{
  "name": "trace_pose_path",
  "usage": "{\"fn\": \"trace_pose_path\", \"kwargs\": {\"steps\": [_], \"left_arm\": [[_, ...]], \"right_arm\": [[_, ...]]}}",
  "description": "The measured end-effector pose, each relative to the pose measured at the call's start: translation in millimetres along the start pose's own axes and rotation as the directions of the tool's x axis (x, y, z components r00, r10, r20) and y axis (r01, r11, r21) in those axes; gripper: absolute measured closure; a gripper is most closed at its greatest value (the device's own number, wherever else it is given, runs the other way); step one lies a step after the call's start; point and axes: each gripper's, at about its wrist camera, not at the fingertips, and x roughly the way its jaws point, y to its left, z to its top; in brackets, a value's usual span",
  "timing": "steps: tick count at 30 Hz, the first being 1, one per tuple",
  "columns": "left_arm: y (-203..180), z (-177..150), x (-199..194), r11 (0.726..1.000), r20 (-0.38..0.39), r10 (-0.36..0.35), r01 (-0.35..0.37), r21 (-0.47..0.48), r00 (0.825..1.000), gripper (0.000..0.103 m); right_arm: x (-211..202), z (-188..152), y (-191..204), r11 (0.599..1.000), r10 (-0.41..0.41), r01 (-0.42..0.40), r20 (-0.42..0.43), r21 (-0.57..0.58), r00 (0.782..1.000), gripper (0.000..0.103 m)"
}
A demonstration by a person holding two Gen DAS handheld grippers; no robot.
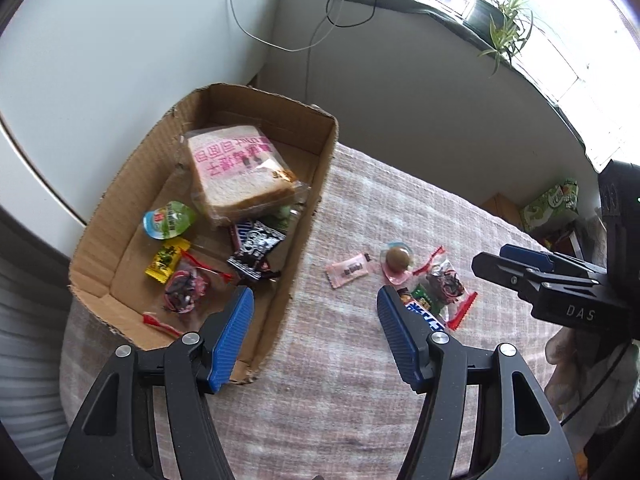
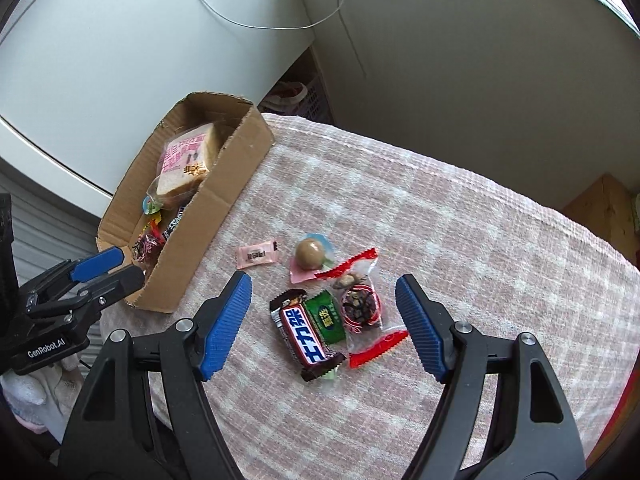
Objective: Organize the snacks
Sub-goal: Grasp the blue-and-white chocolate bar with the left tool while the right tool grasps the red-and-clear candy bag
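Both grippers hang with jaws spread wide and nothing between them. The right gripper [image 2: 324, 292] hovers over the loose snacks near the middle of the checked cloth [image 2: 460, 240]; the left gripper [image 1: 314, 304] sits at the near edge of the cardboard box [image 1: 316, 208], which stands at the cloth's left edge.

The Snickers bar [image 2: 306, 334] looks like the firmest piece: light, stiff enough to be pinched across its width at mid-length, though its glossy wrapper may slip. It overlaps a green candy packet [image 2: 326, 316], so a low grasp could drag both. The clear red-edged packet [image 2: 362, 306] is crinkly and soft. The round brown sweet [image 2: 309, 254] could roll, and the flat pink sachet [image 2: 258, 255] offers little to grip.

The box's near wall hides part of its contents from the right wrist view, and the small print on most wrappers cannot be read.
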Motion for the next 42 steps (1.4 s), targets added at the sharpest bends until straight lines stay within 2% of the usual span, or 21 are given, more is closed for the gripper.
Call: {"fn": "trace_pose_path", "kwargs": {"steps": [10, 17, 25, 27, 29, 32, 37, 42], "left_arm": [[-41, -15, 32, 0.996, -0.109, -0.085, 0.088, 0.025, 0.99, 0.039], [-59, -25, 55, 0.989, -0.19, -0.145, 0.147, -0.008, 0.971, 0.039], [-72, -24, 76, 0.986, -0.241, -0.169, 0.162, -0.048, 0.956, 0.041], [-72, -24, 81, 0.985, -0.248, -0.169, 0.16, -0.059, 0.954, 0.043], [-73, -24, 85, 0.985, -0.255, -0.173, 0.16, -0.07, 0.951, 0.044], [-76, -23, 92, 0.986, -0.255, -0.165, 0.151, -0.073, 0.953, 0.046], [-80, -23, 103, 0.99, -0.269, -0.139, 0.127, -0.062, 0.953, 0.056], [-83, -23, 109, 0.992, -0.272, -0.125, 0.116, -0.049, 0.954, 0.06]], "right_arm": [[10, -10, -42, 0.998, -0.003, 0.005, -0.043, 0.055, 0.999, 0.026], [23, -11, -39, 1.0, 0.009, -0.008, -0.077, 0.017, 0.997, 0.026], [46, -7, -33, 0.999, 0.05, -0.05, -0.126, -0.002, 0.991, 0.027], [52, -6, -35, 0.998, 0.06, -0.059, -0.138, 0.009, 0.989, 0.034], [58, -5, -37, 0.998, 0.069, -0.067, -0.153, 0.018, 0.986, 0.037], [64, -5, -34, 0.998, 0.067, -0.067, -0.165, 0.003, 0.984, 0.038], [74, -6, -27, 0.998, 0.042, -0.049, -0.188, -0.031, 0.981, 0.039], [87, -8, -21, 0.998, 0.005, -0.019, -0.218, -0.063, 0.976, 0.055]]}}
